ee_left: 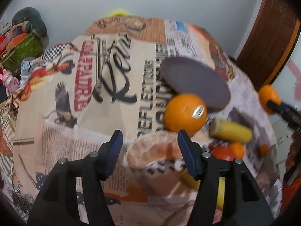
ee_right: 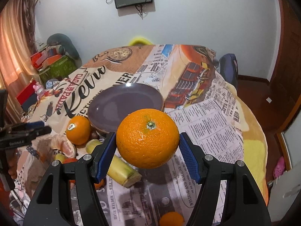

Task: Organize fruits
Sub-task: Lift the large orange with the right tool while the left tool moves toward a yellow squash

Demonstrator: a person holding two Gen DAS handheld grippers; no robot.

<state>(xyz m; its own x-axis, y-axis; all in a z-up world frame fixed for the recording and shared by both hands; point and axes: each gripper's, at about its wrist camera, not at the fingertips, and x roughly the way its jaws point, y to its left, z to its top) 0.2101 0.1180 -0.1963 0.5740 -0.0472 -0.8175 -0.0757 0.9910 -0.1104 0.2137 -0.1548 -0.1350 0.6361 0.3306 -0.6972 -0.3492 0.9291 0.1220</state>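
Observation:
In the right wrist view my right gripper [ee_right: 147,135] is shut on a large orange [ee_right: 147,138], held stem up above the table, just in front of a purple plate [ee_right: 124,101]. The plate holds nothing. A second orange with a sticker [ee_left: 185,113] rests against the plate's [ee_left: 195,82] near rim. My left gripper [ee_left: 150,145] is open, its blue pads either side of a pale peeled fruit piece [ee_left: 152,150] lying on the cloth, without pressing on it. The left gripper [ee_right: 40,128] also shows at the left edge of the right wrist view.
Yellow stalk pieces [ee_right: 124,171] [ee_left: 231,131], a red fruit [ee_left: 222,151] and small oranges [ee_right: 171,219] lie near the front of the printed tablecloth [ee_left: 56,131]. Boxes and a green bin [ee_right: 56,66] stand beyond the table's left edge. A wooden door [ee_left: 267,43] is at the right.

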